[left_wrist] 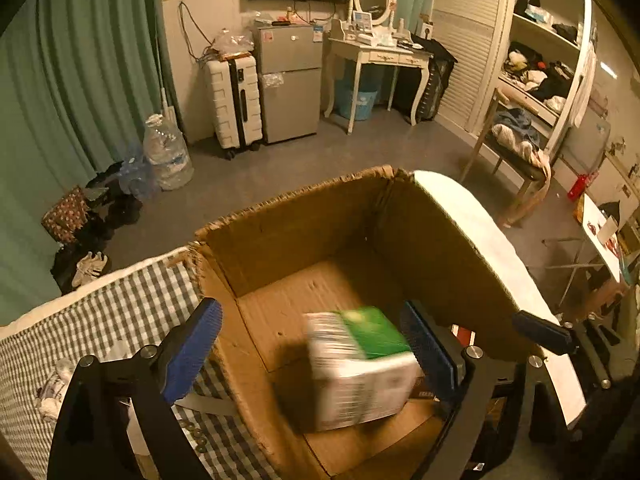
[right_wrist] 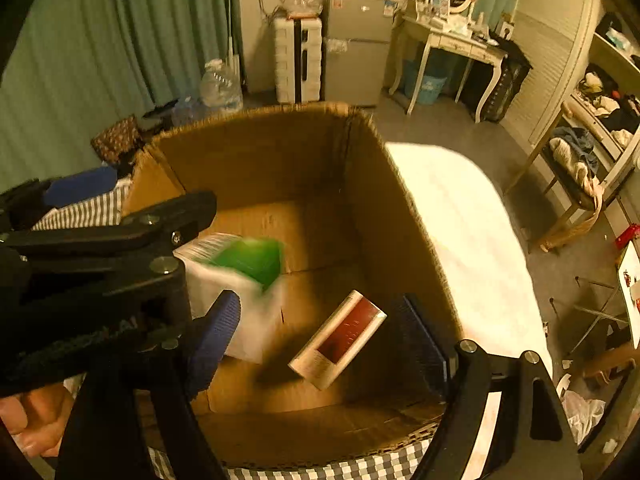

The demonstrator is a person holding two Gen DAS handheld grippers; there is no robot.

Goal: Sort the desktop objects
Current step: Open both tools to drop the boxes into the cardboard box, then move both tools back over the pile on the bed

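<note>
Claws first: the left gripper (left_wrist: 316,354) hangs over the cardboard box (left_wrist: 304,216) with its blue pads spread wide, released. The green-and-white carton (left_wrist: 360,368) sits between the jaws but blurred and tilted, and neither pad visibly touches it, so it looks to be dropping free toward the box floor below. The right gripper (right_wrist: 320,340) is likewise spread apart and grasping nothing; directly between and beyond its fingers a red-and-white packet (right_wrist: 338,338) shows slanted with a shadow under it on the box floor, though whether it is airborne or already resting I cannot tell.

My reading is that the step in hand is the deposit: both items are being let go into the box at once. The next move would call for lifting both claws clear of the box walls, then turning back to the checked cloth (left_wrist: 120,312) beside and behind the left claw, where a few coins (left_wrist: 194,434) lie just below its left finger and something white and crumpled (left_wrist: 52,392) lies farther out on that side.

Count: two grippers, one box, one green-and-white carton, one red-and-white packet. The coins number roughly five; they are too small to count surely.
</note>
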